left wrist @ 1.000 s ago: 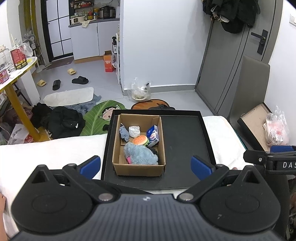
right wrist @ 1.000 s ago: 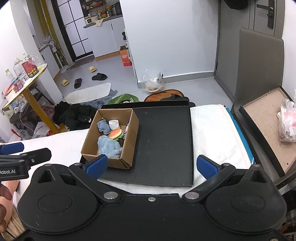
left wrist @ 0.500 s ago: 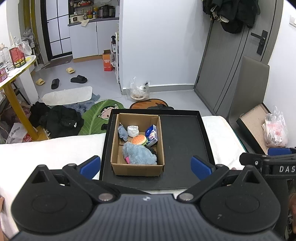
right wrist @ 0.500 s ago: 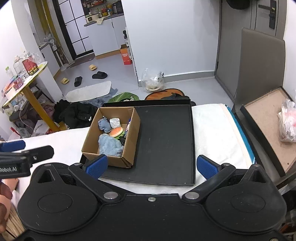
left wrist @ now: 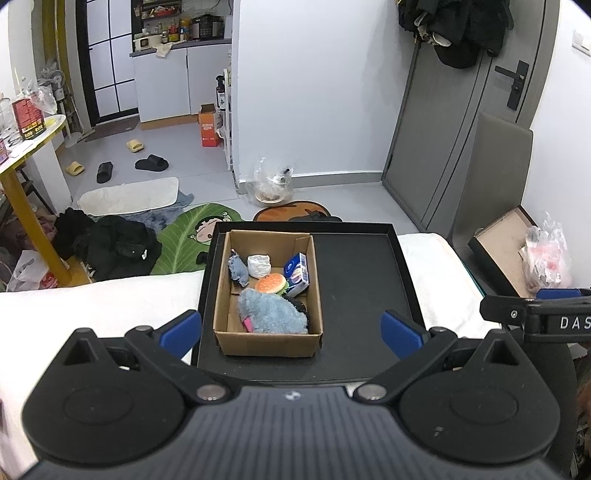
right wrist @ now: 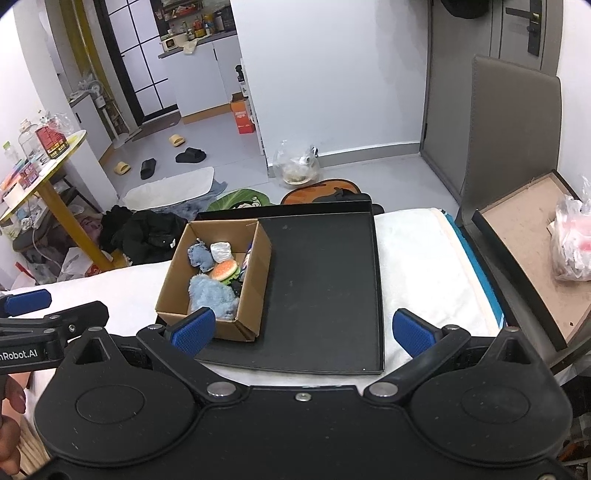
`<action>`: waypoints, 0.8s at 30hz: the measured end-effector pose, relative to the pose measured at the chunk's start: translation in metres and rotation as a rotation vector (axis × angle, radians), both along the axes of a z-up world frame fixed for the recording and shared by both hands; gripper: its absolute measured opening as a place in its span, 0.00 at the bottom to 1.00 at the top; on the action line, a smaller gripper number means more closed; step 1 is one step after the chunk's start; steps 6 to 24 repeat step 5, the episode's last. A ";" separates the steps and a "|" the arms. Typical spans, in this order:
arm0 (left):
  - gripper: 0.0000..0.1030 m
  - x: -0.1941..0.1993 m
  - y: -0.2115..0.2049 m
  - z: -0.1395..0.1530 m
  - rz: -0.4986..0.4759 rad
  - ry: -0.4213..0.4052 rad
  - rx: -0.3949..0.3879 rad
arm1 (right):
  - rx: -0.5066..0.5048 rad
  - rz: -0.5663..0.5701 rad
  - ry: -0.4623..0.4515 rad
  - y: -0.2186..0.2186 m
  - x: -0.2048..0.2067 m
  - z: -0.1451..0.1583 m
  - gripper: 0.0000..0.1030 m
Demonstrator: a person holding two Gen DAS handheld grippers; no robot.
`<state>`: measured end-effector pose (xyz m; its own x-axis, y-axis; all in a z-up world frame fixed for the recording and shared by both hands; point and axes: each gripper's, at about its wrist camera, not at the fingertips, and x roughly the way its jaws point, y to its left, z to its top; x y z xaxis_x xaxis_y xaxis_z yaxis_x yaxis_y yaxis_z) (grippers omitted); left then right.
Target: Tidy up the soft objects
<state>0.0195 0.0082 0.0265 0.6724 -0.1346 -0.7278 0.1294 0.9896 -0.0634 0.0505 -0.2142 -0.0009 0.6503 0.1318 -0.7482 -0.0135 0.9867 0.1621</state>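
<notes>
both cameras are drawing slightly back from the cardboard box (left wrist: pixel 267 334), which is sitting in the black tray's (left wrist: pixel 364 291) left half, holding the soft toys (left wrist: pixel 271 310). left gripper (left wrist: pixel 291 328) and right gripper (right wrist: pixel 303 326) are hovering with jaws wide, gripping nothing.

small apt room, white walls (left wrist: pixel 314 92) + grey floor (left wrist: pixel 192 155). grey door (left wrist: pixel 461 129) on the right w/ dark clothes (left wrist: pixel 454 26) hung on top. kitchen nook w/ white cabinets (left wrist: pixel 181 81) at the back, slippers (left wrist: pixel 151 162) scattered nearby, yellow-legged table (left wrist: pixel 26 206) far left, leaf-shaped rug (left wrist: pixel 184 240) & black clothes pile (left wrist: pixel 118 247) on the floor
</notes>
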 end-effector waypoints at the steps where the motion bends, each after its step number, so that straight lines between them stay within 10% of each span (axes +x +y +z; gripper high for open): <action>1: 1.00 0.000 -0.001 0.000 -0.003 0.001 0.000 | 0.000 -0.001 0.000 0.000 0.000 0.000 1.00; 24: 1.00 0.003 0.000 -0.001 0.010 0.015 0.004 | 0.000 -0.002 0.003 -0.001 0.001 -0.002 1.00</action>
